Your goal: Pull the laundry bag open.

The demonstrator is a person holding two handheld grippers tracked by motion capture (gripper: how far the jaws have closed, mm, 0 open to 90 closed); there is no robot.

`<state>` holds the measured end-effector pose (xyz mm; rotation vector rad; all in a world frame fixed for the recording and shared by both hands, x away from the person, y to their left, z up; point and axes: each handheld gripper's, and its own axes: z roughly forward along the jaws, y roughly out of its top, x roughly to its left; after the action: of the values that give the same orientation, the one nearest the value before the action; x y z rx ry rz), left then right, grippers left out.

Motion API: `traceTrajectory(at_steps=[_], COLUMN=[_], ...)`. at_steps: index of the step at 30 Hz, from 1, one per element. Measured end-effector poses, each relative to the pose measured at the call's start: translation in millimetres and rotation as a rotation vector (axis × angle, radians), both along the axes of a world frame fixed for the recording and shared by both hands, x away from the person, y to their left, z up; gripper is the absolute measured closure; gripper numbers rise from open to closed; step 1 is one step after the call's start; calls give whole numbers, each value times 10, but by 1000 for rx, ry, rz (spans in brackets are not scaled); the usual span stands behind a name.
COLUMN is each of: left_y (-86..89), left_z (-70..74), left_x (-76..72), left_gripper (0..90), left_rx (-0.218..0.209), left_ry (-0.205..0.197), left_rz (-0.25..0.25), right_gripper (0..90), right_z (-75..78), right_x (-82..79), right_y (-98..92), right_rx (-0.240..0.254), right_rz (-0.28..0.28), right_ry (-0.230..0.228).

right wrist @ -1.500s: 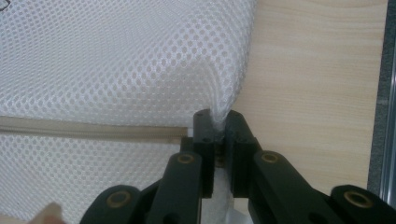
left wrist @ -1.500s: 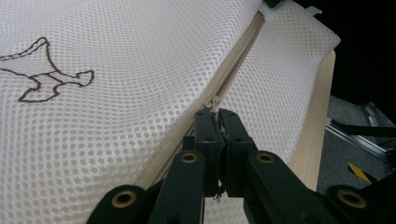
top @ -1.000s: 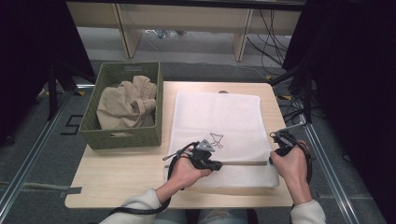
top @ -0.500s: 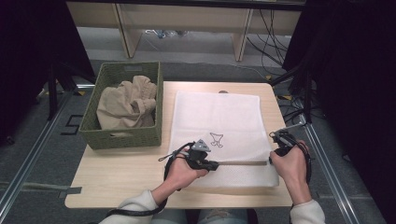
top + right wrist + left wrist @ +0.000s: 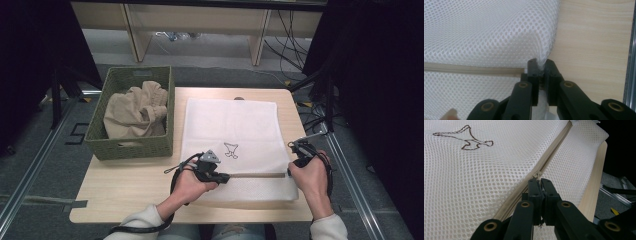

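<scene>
Both forearms are entering from the near edge. The left gripper (image 5: 223, 176) is lying low, pointing right, its jaws pinching closed. The right gripper (image 5: 291, 170) is sitting at the right side, pointing left, its jaws clamping together.

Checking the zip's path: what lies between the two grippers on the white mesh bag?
In the high view, just the closed beige zipper runs from left gripper to right gripper.

Mesh bag (image 5: 235, 135) right of basket (image 5: 131, 146)
</scene>
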<state>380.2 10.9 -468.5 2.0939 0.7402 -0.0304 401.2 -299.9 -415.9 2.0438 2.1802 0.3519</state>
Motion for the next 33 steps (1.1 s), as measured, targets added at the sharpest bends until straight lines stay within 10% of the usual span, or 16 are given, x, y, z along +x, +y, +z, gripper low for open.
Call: traceTrajectory(at_steps=[33], left_y=[349], left_z=[-13], left_x=[-24], left_gripper=[867], left_rx=[8], left_ry=[18], left_rz=[46], right_gripper=[852], right_z=[-42], right_x=[13], right_y=[-18], right_rx=[-4], right_rz=[-15], right_ry=[10])
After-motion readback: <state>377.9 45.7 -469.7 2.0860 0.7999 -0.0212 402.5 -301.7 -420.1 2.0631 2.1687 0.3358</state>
